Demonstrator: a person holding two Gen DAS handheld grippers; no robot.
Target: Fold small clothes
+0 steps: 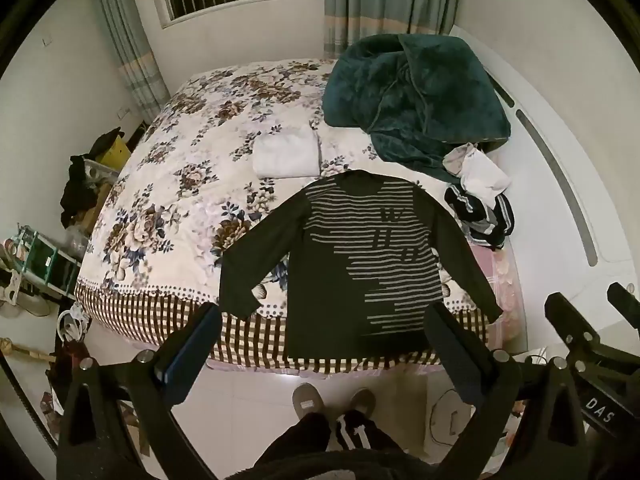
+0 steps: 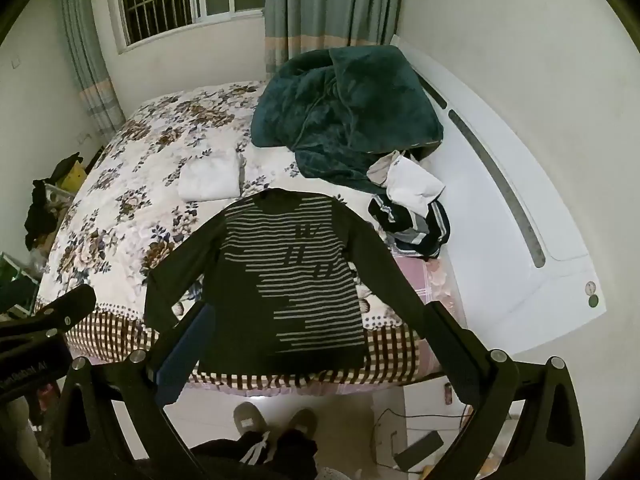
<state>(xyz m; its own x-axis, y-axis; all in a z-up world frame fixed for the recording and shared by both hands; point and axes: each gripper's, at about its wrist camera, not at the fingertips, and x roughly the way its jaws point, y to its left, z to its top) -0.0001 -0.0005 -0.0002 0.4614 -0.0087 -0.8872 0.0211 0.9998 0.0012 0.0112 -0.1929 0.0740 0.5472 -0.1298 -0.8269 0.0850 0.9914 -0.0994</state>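
Note:
A dark long-sleeved shirt with grey stripes (image 1: 360, 256) lies spread flat, front up, at the near edge of the floral bed (image 1: 180, 184); it also shows in the right wrist view (image 2: 288, 276). Both sleeves stretch outward and toward me. My left gripper (image 1: 324, 328) is open and empty, held above the shirt's hem. My right gripper (image 2: 312, 328) is open and empty, also above the hem. A folded white garment (image 1: 286, 156) lies behind the shirt. A pile of unfolded clothes (image 1: 480, 200) lies to the right.
A dark green blanket (image 1: 408, 104) is heaped at the back right by the white headboard (image 1: 560, 168). Clutter and boxes (image 1: 80, 192) stand on the floor left of the bed. My slippered feet (image 1: 332, 404) stand on the tiled floor, cables to the right.

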